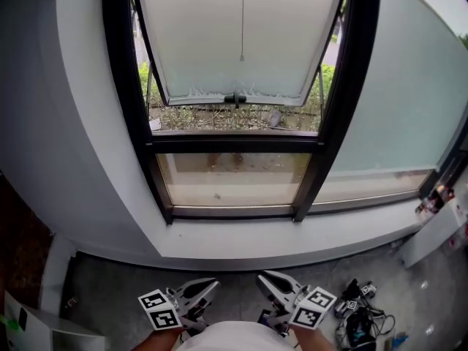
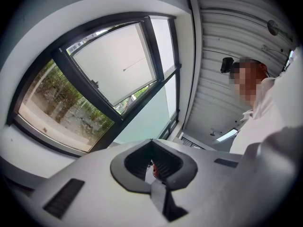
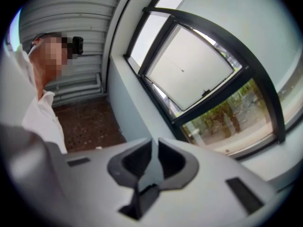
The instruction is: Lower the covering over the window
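We stand in a plain workroom or office. We see a black-framed window (image 1: pixel 234 143), a ribbed metal ceiling (image 2: pixel 227 27), and loose cables and gear (image 1: pixel 360 320) on the concrete floor (image 1: pixel 110 280).

The right gripper (image 3: pixel 155 143), jaws all but together with nothing between them, faces a black-framed window (image 3: pixel 210 98) with a pale panel (image 3: pixel 189 70) above, greenery (image 3: pixel 227 115) behind its lower glass, and a white-shirted person (image 3: pixel 40 112) at left.
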`<state>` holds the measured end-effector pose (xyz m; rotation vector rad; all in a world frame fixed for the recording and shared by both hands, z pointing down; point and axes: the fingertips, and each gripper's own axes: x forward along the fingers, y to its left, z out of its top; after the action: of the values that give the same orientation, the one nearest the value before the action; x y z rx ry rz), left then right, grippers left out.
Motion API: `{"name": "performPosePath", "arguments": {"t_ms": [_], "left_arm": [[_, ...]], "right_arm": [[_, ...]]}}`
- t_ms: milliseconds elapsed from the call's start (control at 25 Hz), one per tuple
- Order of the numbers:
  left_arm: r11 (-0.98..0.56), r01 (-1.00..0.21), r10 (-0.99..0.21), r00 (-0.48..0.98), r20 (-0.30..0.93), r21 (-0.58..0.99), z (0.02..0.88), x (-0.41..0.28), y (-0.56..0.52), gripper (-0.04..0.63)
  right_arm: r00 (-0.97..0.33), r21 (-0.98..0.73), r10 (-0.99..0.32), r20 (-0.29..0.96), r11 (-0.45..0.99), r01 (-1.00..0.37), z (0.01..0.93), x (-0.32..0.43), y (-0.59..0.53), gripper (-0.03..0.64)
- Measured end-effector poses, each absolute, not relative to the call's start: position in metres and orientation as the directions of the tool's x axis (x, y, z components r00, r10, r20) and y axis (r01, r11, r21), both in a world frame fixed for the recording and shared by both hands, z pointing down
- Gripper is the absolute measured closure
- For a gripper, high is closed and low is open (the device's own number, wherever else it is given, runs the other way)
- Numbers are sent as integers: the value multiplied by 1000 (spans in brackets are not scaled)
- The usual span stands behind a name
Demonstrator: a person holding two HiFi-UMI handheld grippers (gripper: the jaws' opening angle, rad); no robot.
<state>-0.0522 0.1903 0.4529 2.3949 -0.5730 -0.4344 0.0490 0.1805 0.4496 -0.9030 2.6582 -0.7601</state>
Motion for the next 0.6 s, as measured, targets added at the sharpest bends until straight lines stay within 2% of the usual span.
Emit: {"name": "performPosePath", "arguments": {"t_ms": [160, 600], "left_arm": [[-712, -306, -499, 854, -149, 632, 454, -49, 191, 574], [-709, -339, -520, 844, -133, 619, 453, -28, 187, 574]], "right_arm": [[-785, -532, -618, -49, 681, -503, 448, 52, 179, 531], [-790, -522, -612, -28, 683, -511, 451, 78, 172, 528]]}}
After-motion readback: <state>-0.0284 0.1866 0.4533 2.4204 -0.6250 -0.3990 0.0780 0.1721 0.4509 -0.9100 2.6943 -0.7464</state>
